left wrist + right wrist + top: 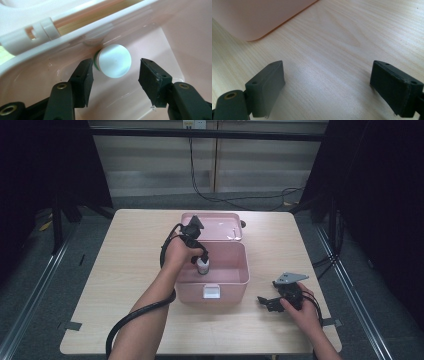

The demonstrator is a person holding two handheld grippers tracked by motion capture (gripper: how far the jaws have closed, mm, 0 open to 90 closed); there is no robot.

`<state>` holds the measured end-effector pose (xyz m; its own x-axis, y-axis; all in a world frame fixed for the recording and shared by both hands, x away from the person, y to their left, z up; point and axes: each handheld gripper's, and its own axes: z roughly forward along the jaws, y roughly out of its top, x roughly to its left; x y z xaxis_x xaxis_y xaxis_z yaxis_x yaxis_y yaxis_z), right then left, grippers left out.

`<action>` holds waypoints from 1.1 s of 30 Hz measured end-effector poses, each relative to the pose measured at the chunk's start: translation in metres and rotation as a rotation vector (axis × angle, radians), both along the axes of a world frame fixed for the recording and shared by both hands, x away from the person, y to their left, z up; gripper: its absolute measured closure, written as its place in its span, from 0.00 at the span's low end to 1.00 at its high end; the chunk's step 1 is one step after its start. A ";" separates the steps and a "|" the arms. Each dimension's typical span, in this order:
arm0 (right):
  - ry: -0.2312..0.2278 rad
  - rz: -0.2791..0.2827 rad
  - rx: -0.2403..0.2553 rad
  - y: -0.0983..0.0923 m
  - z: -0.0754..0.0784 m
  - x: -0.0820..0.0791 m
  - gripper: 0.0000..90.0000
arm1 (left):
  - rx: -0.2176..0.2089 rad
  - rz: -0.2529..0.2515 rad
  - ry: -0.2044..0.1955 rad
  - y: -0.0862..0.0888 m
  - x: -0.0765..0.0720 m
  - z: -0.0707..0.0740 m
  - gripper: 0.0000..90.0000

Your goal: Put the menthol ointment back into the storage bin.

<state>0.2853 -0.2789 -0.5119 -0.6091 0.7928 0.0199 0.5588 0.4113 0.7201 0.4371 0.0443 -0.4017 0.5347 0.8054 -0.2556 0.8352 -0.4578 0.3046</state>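
A pink plastic box (231, 289) stands open at the table's middle, its lid (215, 226) laid back behind it. Inside it a small bottle (202, 266) with a white cap (113, 60) and a green ring under the cap stands upright near the box's left wall. My left gripper (201, 258) hangs over the bottle and points down into the box. In the left gripper view my left gripper (115, 65) is open, its jaws on either side of the cap, and the right jaw is clearly apart from it. My right gripper (265, 302) rests low over the table to the right of the box, and its jaws (327, 67) are wide open with bare wood between them.
The light wooden table (135, 250) has free room left and right of the box. A white latch (211, 291) sits on the box's front wall. The box's corner (254, 17) lies ahead of the right gripper. Cables trail on the floor beyond the table.
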 end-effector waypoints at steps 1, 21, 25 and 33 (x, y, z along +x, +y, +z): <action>0.001 -0.002 -0.001 0.000 0.000 0.000 0.13 | 0.002 0.000 -0.002 0.000 0.000 0.002 0.48; 0.001 -0.002 -0.001 0.000 0.000 0.000 0.13 | -0.004 -0.017 -0.024 0.012 -0.002 0.039 0.44; 0.005 0.000 0.002 0.000 0.000 0.000 0.13 | -0.005 -0.006 -0.039 0.015 -0.002 0.044 0.41; 0.003 -0.025 0.002 0.000 0.000 -0.001 0.13 | -0.007 0.004 -0.050 0.026 0.002 0.053 0.37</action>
<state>0.2840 -0.2784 -0.5116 -0.5887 0.8080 0.0237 0.5715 0.3953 0.7191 0.4386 0.0705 -0.3485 0.5434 0.8061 -0.2343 0.8209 -0.4520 0.3490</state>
